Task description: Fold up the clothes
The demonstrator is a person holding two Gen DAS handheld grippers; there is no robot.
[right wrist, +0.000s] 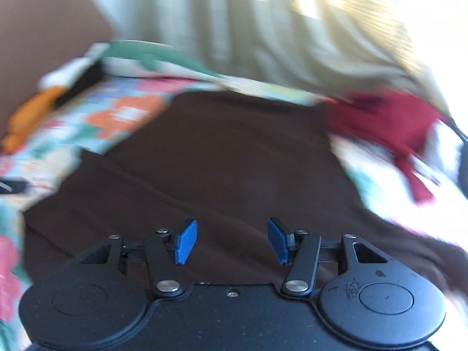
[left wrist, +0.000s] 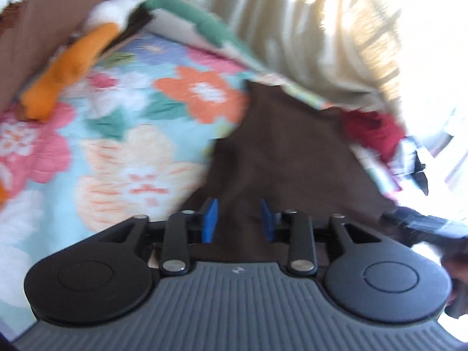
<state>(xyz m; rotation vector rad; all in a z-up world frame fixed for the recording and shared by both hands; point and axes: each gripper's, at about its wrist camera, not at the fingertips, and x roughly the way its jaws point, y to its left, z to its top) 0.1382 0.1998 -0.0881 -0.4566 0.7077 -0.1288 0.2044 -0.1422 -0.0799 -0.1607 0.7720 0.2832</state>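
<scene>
A dark brown garment point(left wrist: 280, 152) lies spread on a floral bedspread point(left wrist: 125, 146). In the right wrist view the same brown garment point(right wrist: 228, 158) fills the middle, with a fold line running across its left part. My left gripper point(left wrist: 239, 219) hovers over the garment's near edge, open, its blue pads point(left wrist: 211, 219) apart with only cloth seen below them. My right gripper point(right wrist: 232, 239) is also open, wider, above the brown cloth, with nothing pinched. Both views are blurred by motion.
A red garment point(right wrist: 389, 122) lies bunched at the far right of the bed point(right wrist: 122, 117). An orange and white plush toy point(left wrist: 73, 67) rests by a brown headboard point(left wrist: 44, 29). Pale curtains point(left wrist: 307, 29) hang behind. A dark object and a hand point(left wrist: 456, 266) show at the right edge.
</scene>
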